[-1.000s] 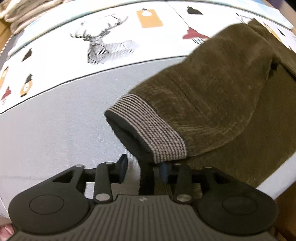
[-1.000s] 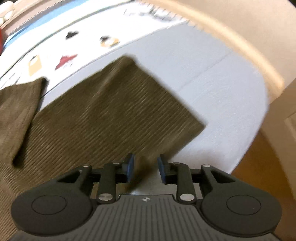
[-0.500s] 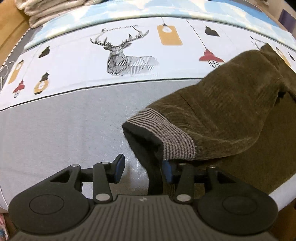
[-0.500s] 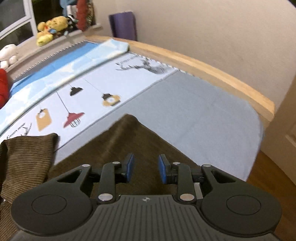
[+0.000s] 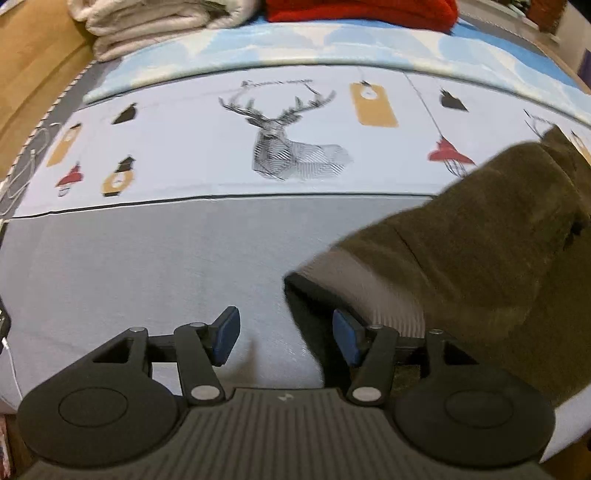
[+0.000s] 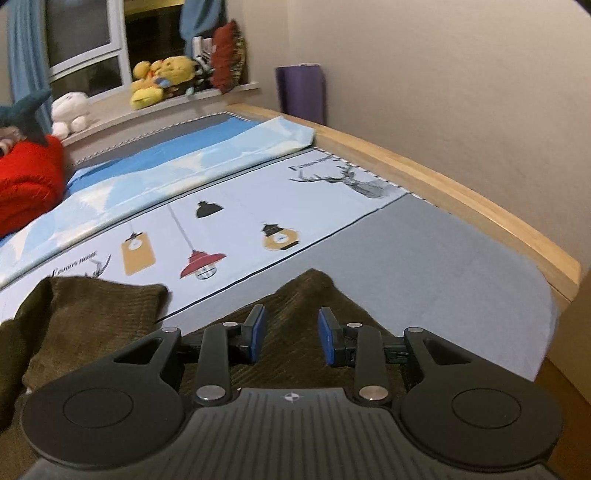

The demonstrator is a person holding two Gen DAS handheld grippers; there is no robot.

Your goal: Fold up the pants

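Brown corduroy pants lie folded on the bed, with the grey striped waistband on top at the near end. My left gripper hovers just above the sheet and its jaws are opening. The waistband's dark edge lies between the pads, close to the right one, and neither pad presses on it. In the right wrist view the pants spread under my right gripper. That gripper stands open above a pointed corner of the cloth and holds nothing.
The bed sheet is grey with a white band of deer and lamp prints. Folded white blankets and a red bundle lie at the head. A wooden bed rail, a wall, a purple roll and plush toys border the bed.
The left jaws have widened and let go of the waistband, which now lies lower and to the right. Both grippers have risen. The right one has tilted up, so the room shows.
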